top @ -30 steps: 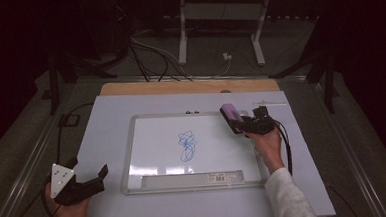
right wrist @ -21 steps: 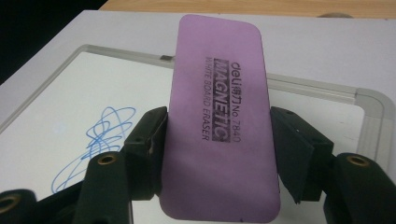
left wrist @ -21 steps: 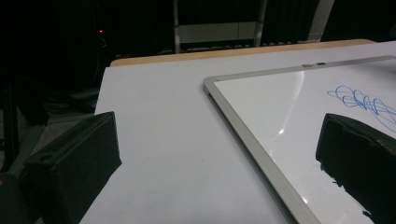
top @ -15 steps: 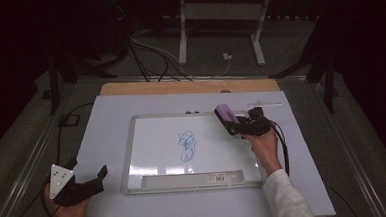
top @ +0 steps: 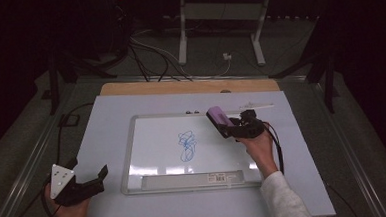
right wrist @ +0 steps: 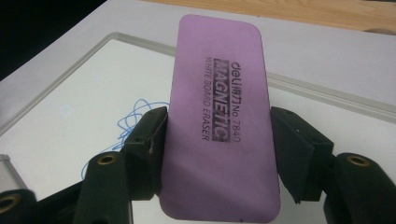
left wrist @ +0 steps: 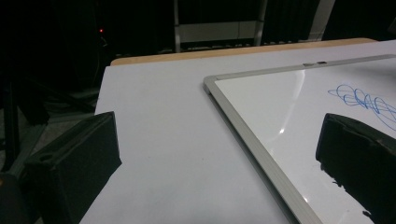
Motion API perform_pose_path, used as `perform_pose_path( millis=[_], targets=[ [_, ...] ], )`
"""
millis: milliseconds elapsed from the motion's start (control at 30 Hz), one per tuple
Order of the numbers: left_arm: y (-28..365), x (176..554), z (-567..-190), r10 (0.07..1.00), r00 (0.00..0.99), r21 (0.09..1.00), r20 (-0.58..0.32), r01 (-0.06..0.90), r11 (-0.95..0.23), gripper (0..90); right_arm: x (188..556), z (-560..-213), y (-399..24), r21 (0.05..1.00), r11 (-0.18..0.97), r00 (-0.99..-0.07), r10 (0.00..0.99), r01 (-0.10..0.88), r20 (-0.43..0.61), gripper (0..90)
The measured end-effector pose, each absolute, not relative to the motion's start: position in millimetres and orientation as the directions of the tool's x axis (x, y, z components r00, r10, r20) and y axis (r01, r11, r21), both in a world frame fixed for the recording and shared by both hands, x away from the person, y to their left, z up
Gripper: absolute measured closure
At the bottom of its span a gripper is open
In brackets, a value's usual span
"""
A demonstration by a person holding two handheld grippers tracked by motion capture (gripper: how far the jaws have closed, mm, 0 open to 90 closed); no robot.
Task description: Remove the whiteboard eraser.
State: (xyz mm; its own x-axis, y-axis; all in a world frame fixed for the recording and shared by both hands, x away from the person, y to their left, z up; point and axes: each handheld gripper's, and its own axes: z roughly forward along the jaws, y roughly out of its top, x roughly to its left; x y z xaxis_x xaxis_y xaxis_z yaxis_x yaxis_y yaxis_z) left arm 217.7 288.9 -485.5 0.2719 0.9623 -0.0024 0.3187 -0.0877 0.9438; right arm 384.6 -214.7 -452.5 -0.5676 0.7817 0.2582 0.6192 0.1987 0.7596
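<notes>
On the worktop (top: pixel 111 113) lies the whiteboard (top: pixel 153 155), its scribble (top: pixel 187 145) mid-board. Your right tool (top: pixel 227 124), pinching the eraser (top: pixel 219 117) across its width, hovers over the board's upper right; the scribble lies at about 8 o'clock from it. Your left tool (top: pixel 92 179), jaws spread and empty, sits farther off.

Right gripper (top: pixel 230 124) with purple eraser (top: pixel 219 116) clamped between jaws has shifted leftward from whiteboard's (top: pixel 153 155) right frame edge, inward over its upper right area. Eraser now nearer blue scribble (top: pixel 187 145), not touching it. Hand and forearm followed, angled more toward scribble.
</notes>
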Motion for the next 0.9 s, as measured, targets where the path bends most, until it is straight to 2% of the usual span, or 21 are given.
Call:
perform_pose_path(
  millis=[900],
  targets=[
    [289.1, 218.1, -486.2, 0.962, 0.272, 0.943, -0.003, 0.322, -0.088, 0.6, 367.6, -462.0, -177.8, 0.75, 0.314, -0.655, 0.728, 0.581, 0.202, 40.2]
  ],
)
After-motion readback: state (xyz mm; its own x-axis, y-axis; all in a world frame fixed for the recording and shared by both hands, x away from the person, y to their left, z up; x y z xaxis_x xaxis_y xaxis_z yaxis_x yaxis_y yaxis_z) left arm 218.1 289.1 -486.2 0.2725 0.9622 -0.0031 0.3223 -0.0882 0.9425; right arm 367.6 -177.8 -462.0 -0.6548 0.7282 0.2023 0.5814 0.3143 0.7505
